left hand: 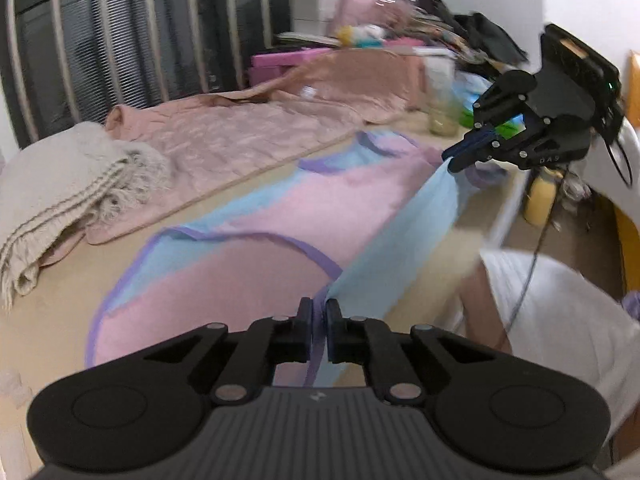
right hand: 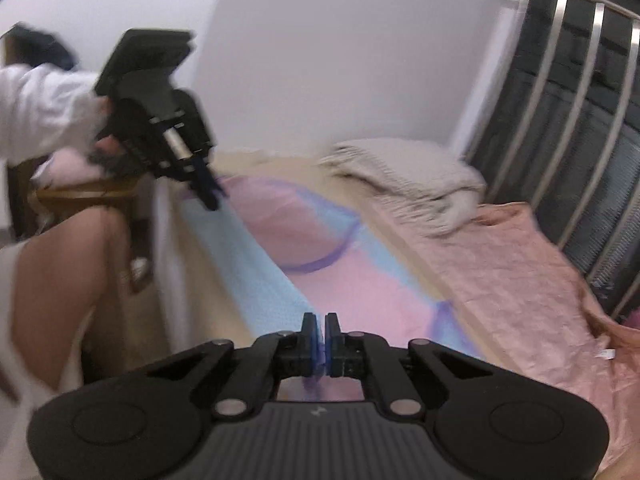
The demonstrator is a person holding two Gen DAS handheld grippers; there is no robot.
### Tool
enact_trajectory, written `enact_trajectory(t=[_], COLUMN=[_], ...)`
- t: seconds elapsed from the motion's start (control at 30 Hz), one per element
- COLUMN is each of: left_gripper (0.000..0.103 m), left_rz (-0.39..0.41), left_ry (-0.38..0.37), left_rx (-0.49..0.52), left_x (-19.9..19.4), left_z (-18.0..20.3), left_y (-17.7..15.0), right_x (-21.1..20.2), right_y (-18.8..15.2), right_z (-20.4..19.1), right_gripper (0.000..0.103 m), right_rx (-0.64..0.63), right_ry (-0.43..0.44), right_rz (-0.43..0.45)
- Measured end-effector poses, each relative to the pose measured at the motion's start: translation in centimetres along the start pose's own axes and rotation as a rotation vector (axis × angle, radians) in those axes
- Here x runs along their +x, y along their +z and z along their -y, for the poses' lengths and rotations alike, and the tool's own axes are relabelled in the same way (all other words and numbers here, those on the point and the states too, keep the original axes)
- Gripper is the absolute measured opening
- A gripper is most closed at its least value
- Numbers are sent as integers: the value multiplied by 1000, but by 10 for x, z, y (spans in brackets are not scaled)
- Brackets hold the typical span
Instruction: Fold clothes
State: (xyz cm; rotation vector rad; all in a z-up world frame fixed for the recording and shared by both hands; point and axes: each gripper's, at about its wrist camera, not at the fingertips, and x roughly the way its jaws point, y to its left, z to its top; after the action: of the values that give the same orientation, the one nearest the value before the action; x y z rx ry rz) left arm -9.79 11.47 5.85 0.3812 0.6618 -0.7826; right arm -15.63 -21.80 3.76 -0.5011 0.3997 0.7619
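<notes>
Both grippers pinched tight on pink-blue garment point(left hand: 256, 216) at bed's near edge — left gripper point(left hand: 319, 310), right gripper point(right hand: 319, 326) — blue edge lifted between.

My left gripper point(left hand: 319, 312) was matte black, with ribbed grey housing, round silver pivot pins and dark blue pads point(left hand: 305, 330). The right gripper point(left hand: 460, 156) matched it (a thin black cable point(left hand: 532, 252) trailed beneath). I wore a white sleeve point(right hand: 44, 108) and white shorts point(left hand: 560, 308).
</notes>
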Motion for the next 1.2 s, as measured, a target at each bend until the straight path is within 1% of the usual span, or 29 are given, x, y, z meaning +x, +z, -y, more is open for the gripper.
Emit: enact_trajectory(t=[0.03,0.07,0.1,0.13,0.2,0.23,0.27,0.3,0.33,0.37,0.43,0.5,0.53,0.57,0.6,0.63,0.7,0.73,0.8,0.83,0.87,0.9,0.93,0.97,1.07,1.1,1.13,1.17,1.2], left_gripper=[10,20,25,26,28,35,47,50,53,53,53,51,40,18,12,11,10,10,10,13,28,39,53,54,53,52,42,21,12], left_rz=[-28,-52,-75,-98,-77,-54,-30,-9,11,18,24,28,32,50,58,65,76,81,90,95,89,93,106,119,101,98,98,97,95], left_ry=[6,38,73,107,97,93,91,86,76,66,53,49,48,45,49,54,59,60,62,62,74,89,111,124,117,115,102,88,83], left_rx=[-12,-24,-36,-48,-101,-135,-169,-191,-206,-231,-276,-294,-292,-283,-277,-271,-271,-277,-290,-296,-305,-313,-323,-332,-322,-309,-296,-284,-276], left_x=[9,16,23,30,20,9,-3,-12,-19,-18,-12,-3,0,0,1,2,2,2,2,2,4,7,9,13,27,31,33,35,36], left_z=[-9,-15,-21,-27,-36,-39,-42,-44,-44,-47,-52,-51,-49,-46,-42,-38,-34,-34,-34,-34,-35,-36,-37,-38,-33,-30,-27,-25,-23], left_y=[7,8,8,8,-3,-10,-18,-24,-30,-32,-33,-33,-33,-36,-39,-42,-43,-40,-36,-34,-29,-25,-22,-19,-13,-13,-13,-13,-12], right_x=[10,21,33,42,47,42,32,19,10,4,5,17,22,26,29,33,39,41,43,43,43,43,43,44,49,51,51,51,50], right_y=[5,8,11,12,7,3,-3,-11,-17,-21,-24,-25,-28,-31,-35,-40,-49,-52,-54,-54,-52,-51,-50,-49,-50,-51,-52,-53,-53], right_z=[11,21,30,35,37,36,34,33,32,33,35,36,37,38,39,41,44,45,46,46,46,46,47,48,50,50,50,50,48], right_gripper=[4,4,8,8,9,13,16,27,40,44,46,45,43,41,34,28,25,21,20,20,20,20,20,20,20,20,19,19,13], right_rx=[31,61,86,97,86,84,92,116,146,175,213,234,244,254,265,288,350,374,399,406,406,405,408,416,437,448,458,457,450], right_ry=[-15,-32,-55,-91,-183,-204,-202,-181,-155,-127,-67,-28,-16,-6,4,18,43,51,66,68,68,68,69,65,36,40,48,49,48], right_rz=[-7,-19,-32,-45,-76,-75,-56,-29,-10,1,7,-19,-35,-50,-65,-78,-95,-100,-95,-93,-93,-93,-90,-85,-74,-72,-66,-61,-56])
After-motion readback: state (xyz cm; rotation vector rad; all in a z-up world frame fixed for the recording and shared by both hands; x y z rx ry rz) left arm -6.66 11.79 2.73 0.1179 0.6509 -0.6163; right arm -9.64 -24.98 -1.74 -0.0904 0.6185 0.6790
